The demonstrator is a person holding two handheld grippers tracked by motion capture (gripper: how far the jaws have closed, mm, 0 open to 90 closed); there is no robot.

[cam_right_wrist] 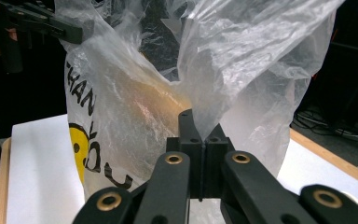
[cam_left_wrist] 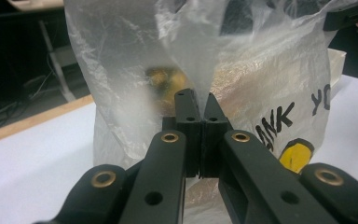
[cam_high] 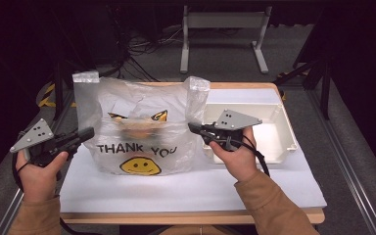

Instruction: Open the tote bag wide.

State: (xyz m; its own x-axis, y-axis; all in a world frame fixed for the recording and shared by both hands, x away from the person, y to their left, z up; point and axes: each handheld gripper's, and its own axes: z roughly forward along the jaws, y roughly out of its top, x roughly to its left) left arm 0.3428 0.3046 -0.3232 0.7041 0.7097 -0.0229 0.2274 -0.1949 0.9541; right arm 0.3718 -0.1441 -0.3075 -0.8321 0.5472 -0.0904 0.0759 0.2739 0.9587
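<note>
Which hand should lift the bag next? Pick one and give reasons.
Neither alone, I'd judge. The left gripper is pinched shut on the bag at its left side, the right gripper shut on its right side. If one must lead, the right: it grips just below a handle.

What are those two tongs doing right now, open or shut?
Left tongs: shut, pinching the plastic bag at its side.
Right tongs: shut, pinching the bag's other side.
</note>
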